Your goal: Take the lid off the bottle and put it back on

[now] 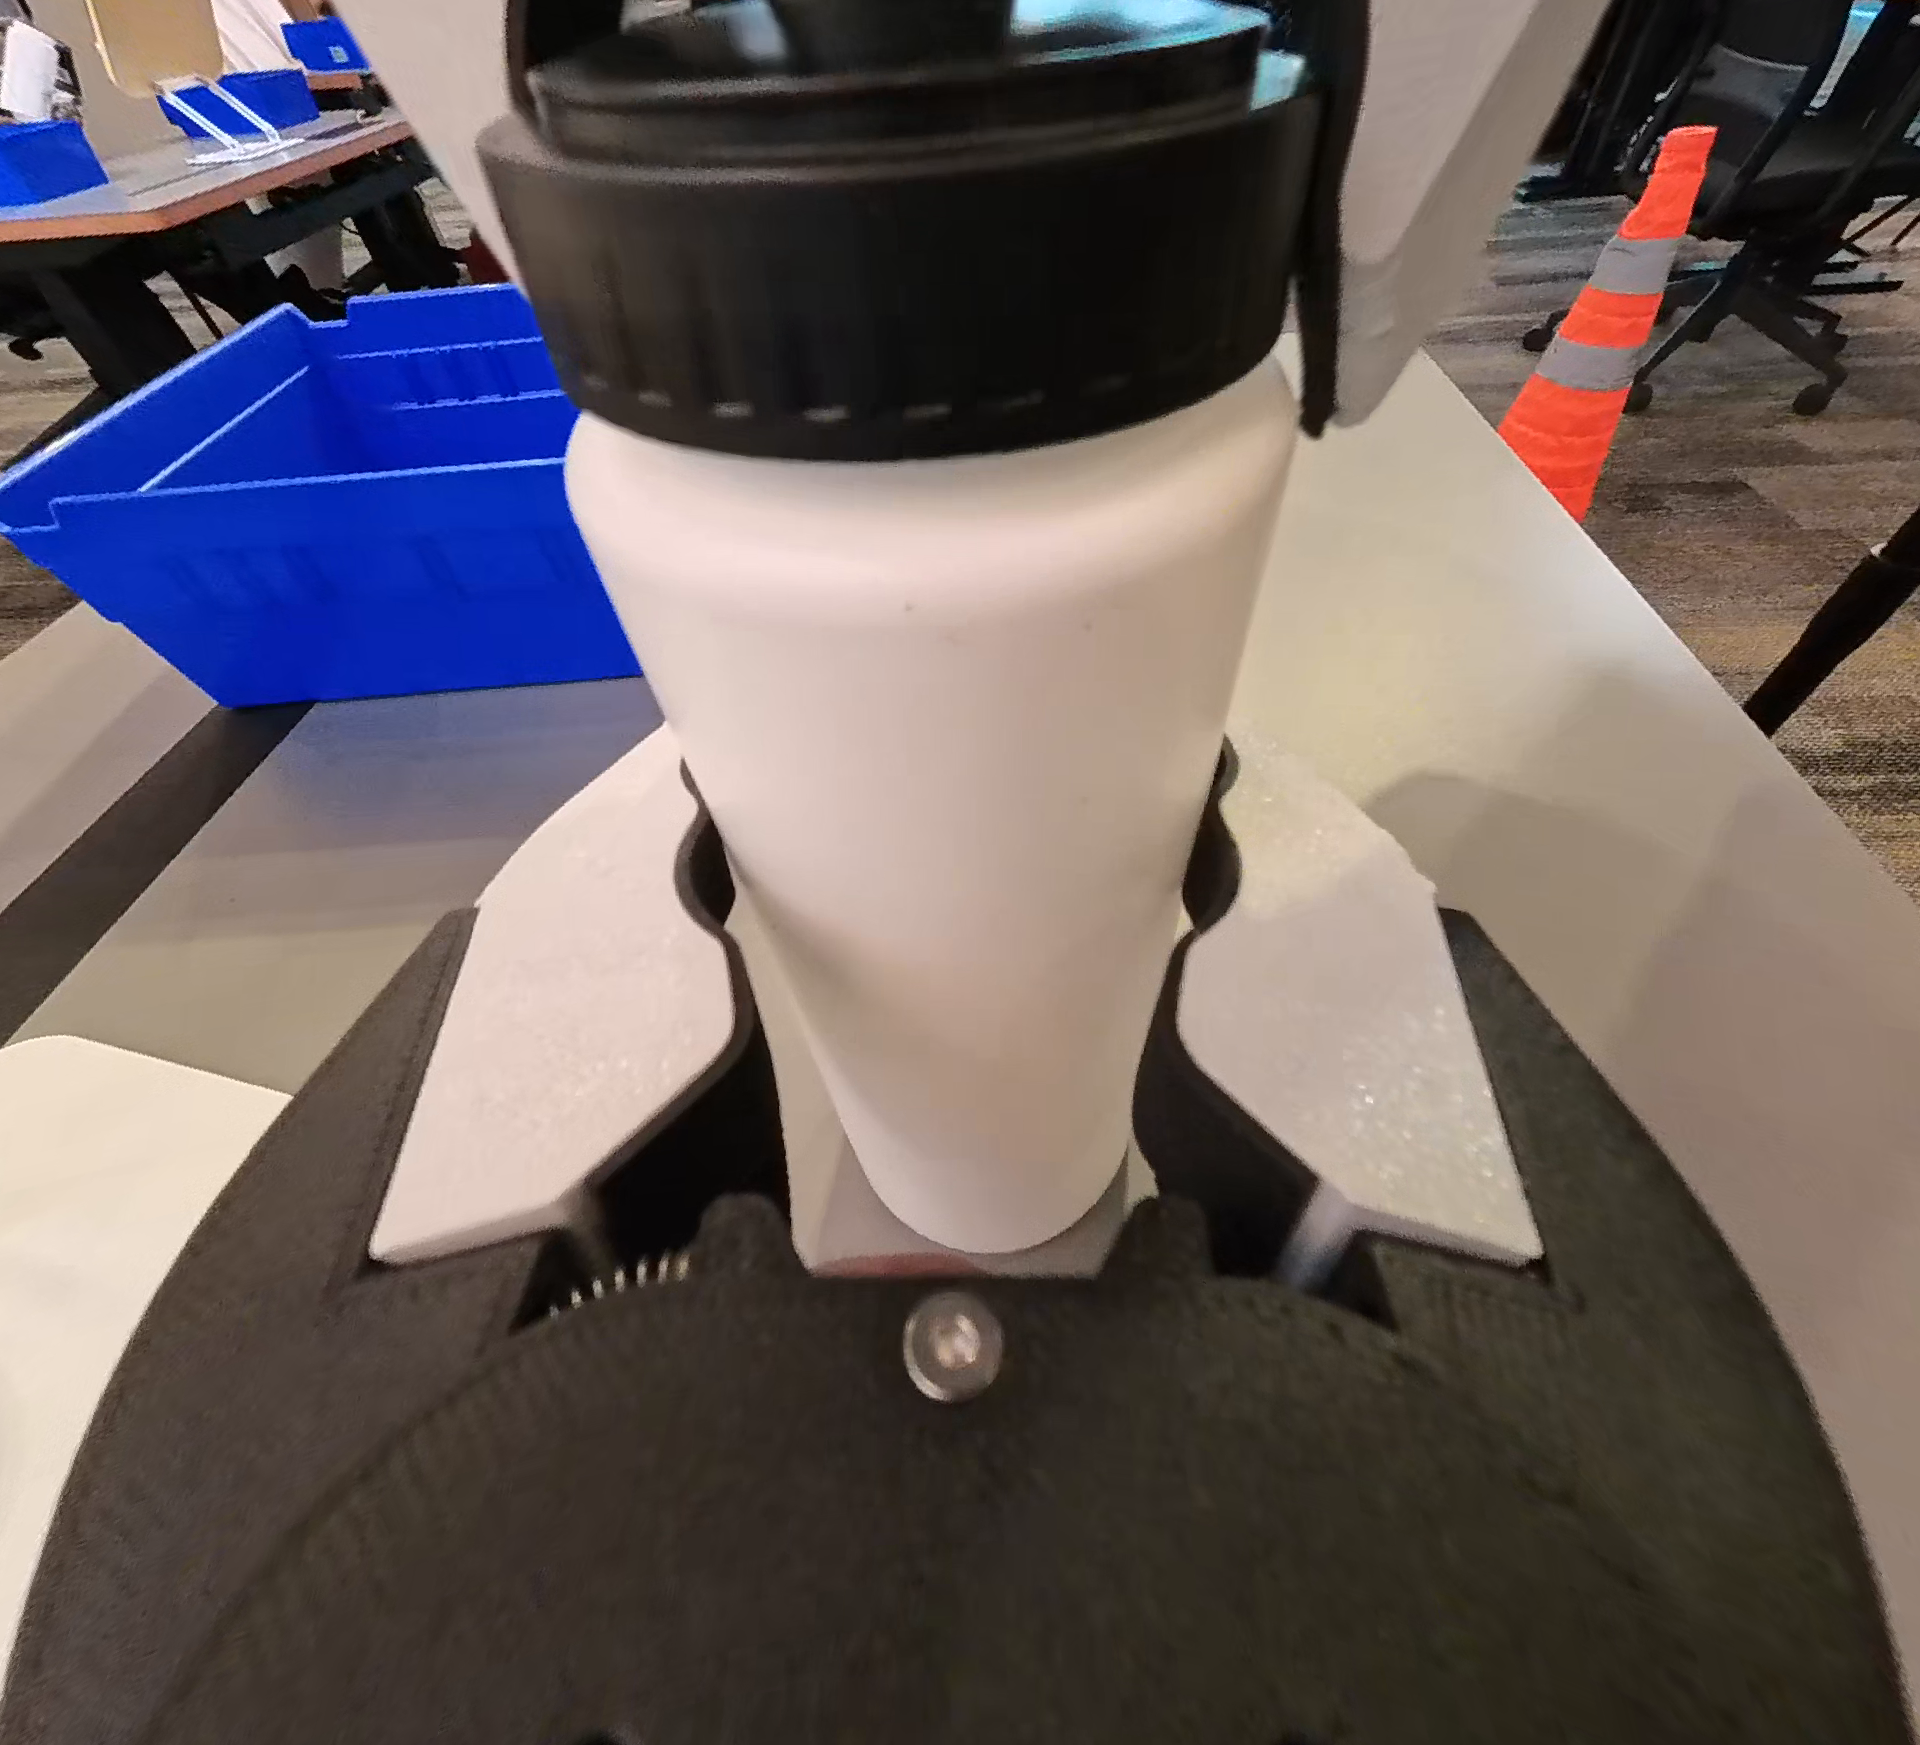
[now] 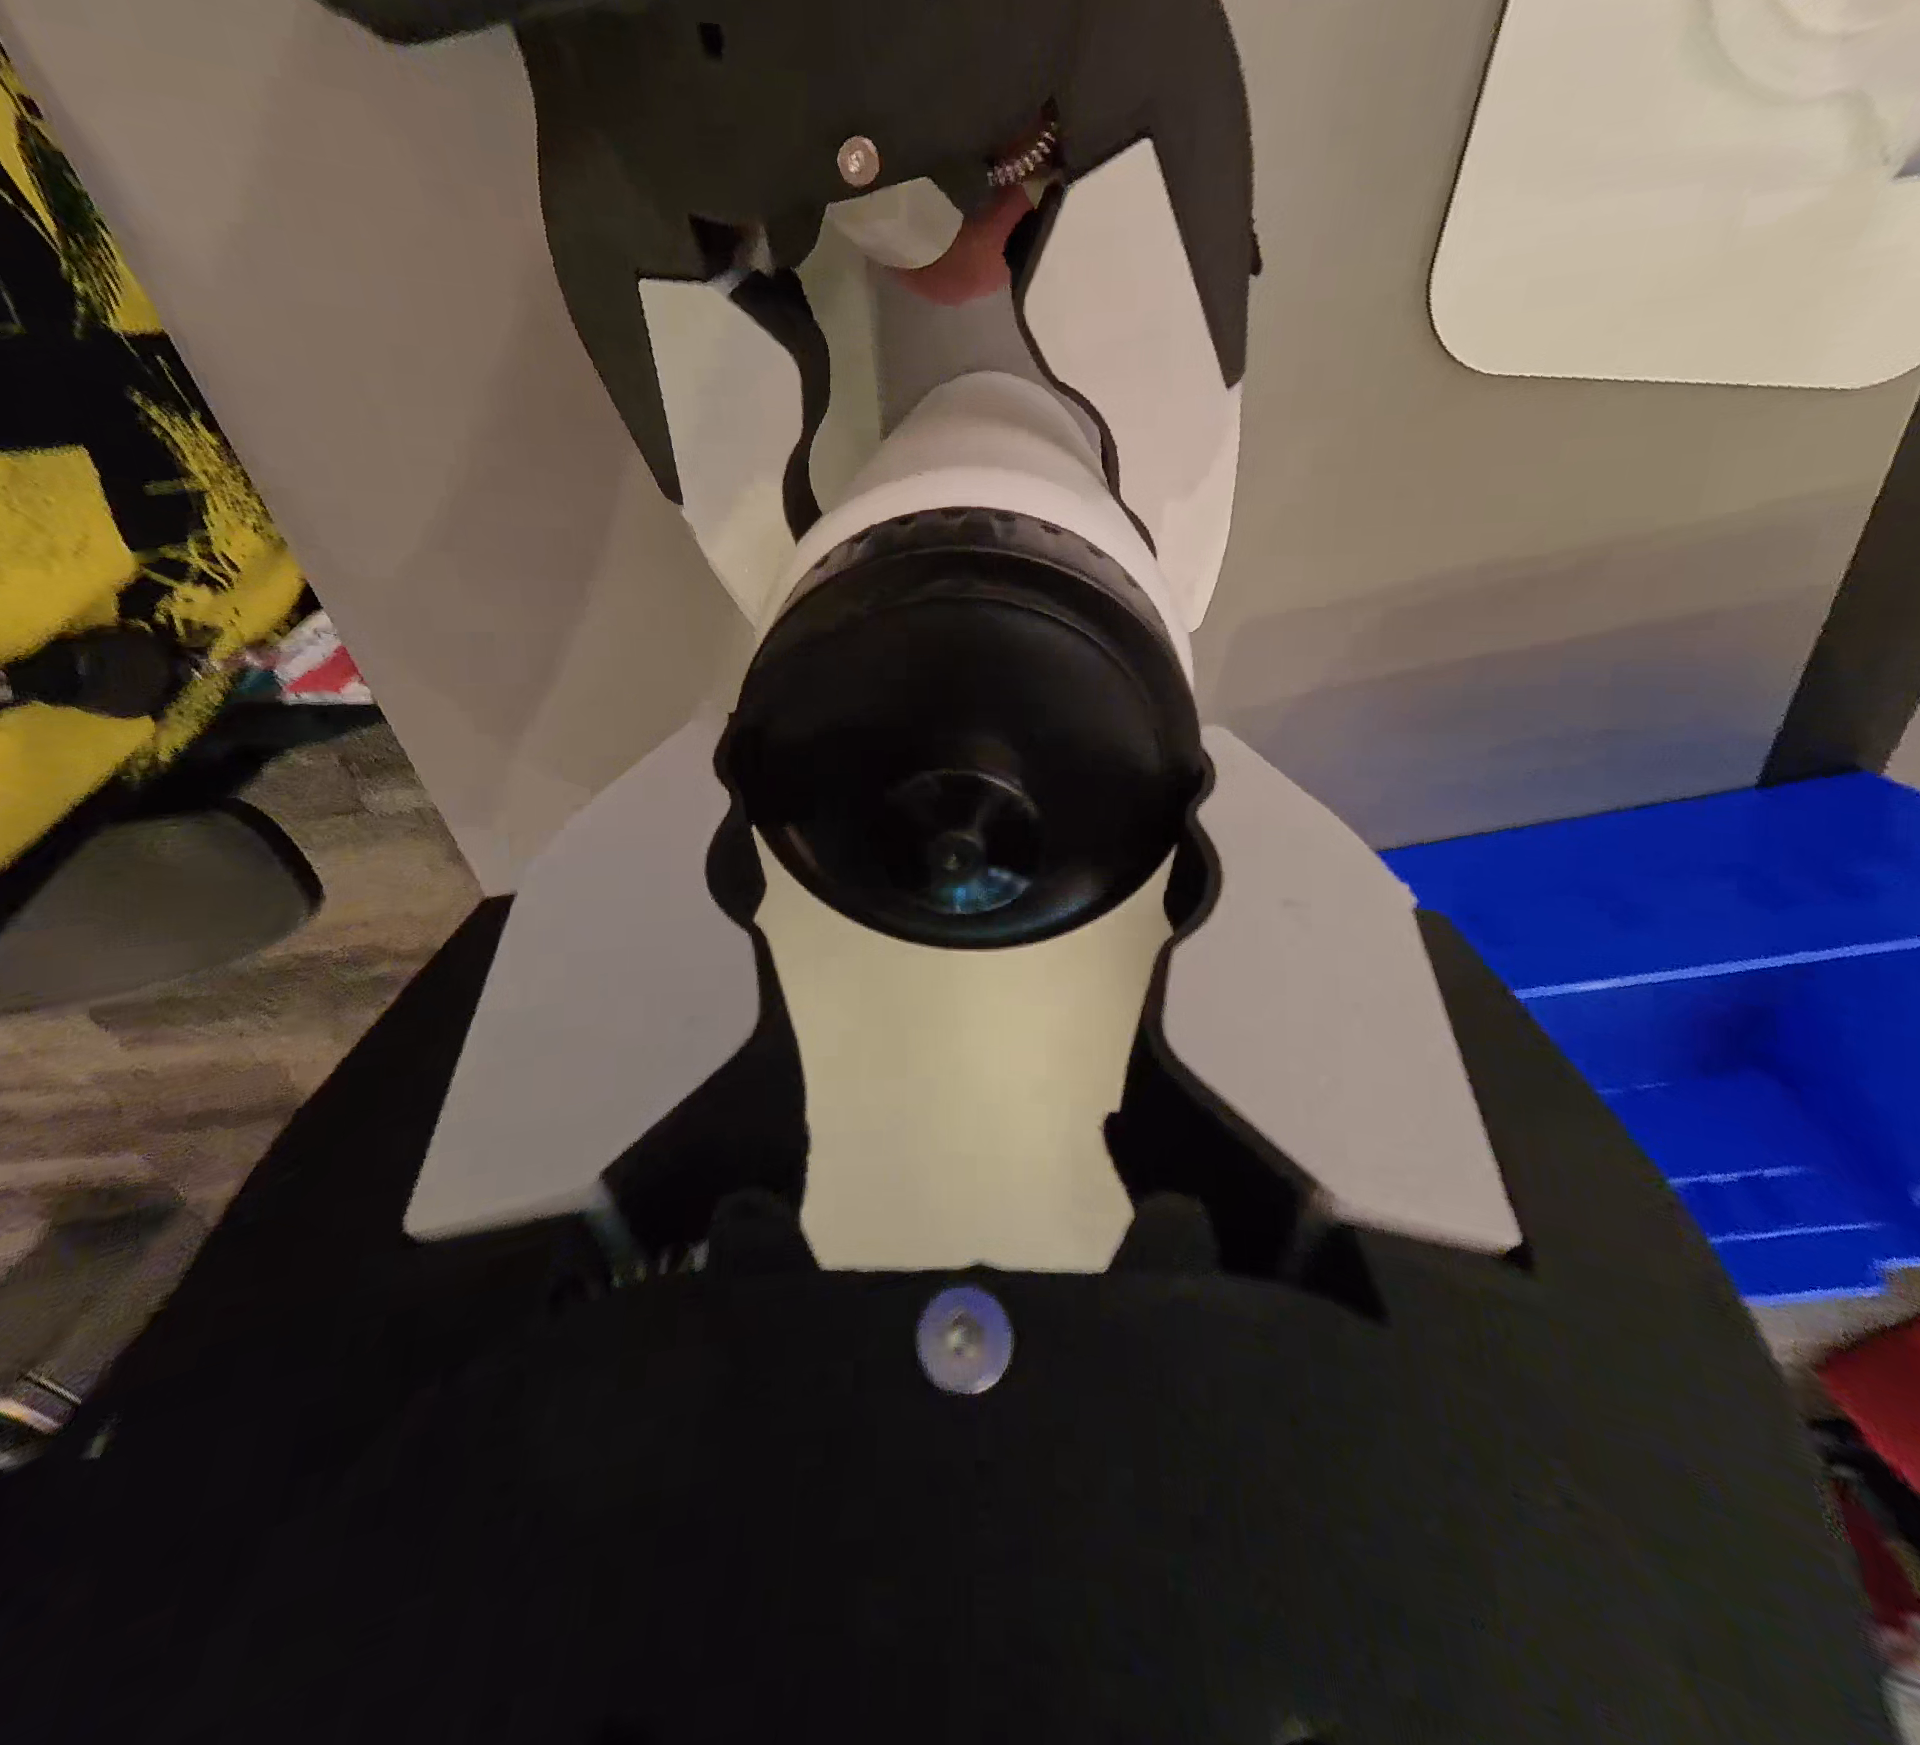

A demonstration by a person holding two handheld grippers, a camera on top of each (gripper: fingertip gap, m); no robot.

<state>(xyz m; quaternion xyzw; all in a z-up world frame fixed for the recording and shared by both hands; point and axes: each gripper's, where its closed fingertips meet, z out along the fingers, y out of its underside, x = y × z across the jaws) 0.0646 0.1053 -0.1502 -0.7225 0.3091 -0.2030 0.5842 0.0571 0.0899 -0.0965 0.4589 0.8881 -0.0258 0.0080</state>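
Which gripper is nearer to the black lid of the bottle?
Right. The right gripper is closed around the black lid, touching it. The left gripper holds the white bottle lower on its body, below the lid.

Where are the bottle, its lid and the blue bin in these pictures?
bottle (image 1: 935, 760): left wrist view, on its white body.
lid (image 2: 966, 760): right wrist view, on its black top face.
blue bin (image 1: 312, 532): left wrist view, on its near outer wall.
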